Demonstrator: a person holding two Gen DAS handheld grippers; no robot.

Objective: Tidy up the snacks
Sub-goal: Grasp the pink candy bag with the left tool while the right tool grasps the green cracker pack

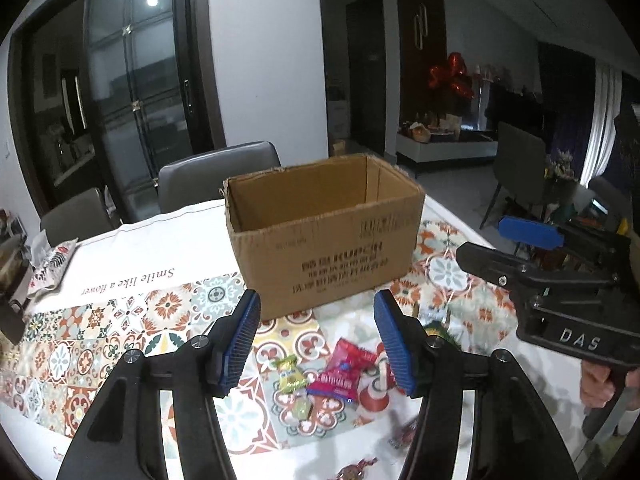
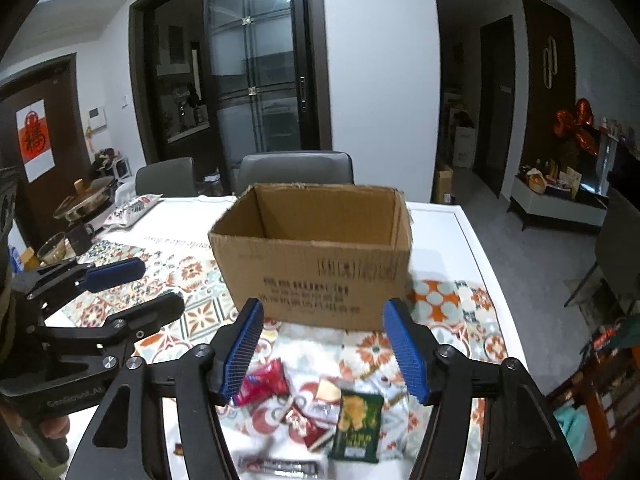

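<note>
Both claws are hanging over the patterned tablecloth [image 1: 120, 320] with jaws about half apart and nothing between the pads. The left gripper [image 1: 316, 344] is hovering above a red packet [image 1: 340, 372] and a yellow sweet [image 1: 290, 374]; the right gripper [image 2: 324, 348] above a green packet [image 2: 356, 420]. The cardboard box [image 2: 316, 264] is standing open just beyond. The nearest wrappers are blurring, their print unreadable.

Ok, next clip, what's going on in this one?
A person holds a claw in each hand over a patterned tablecloth, sorting snacks. The left claw and right claw both stand open and hold nothing. Small packets lie loose in front of the cardboard box: a red packet, a yellow-green candy and a green packet. No snack shows in what is visible of the box's inside.
</note>
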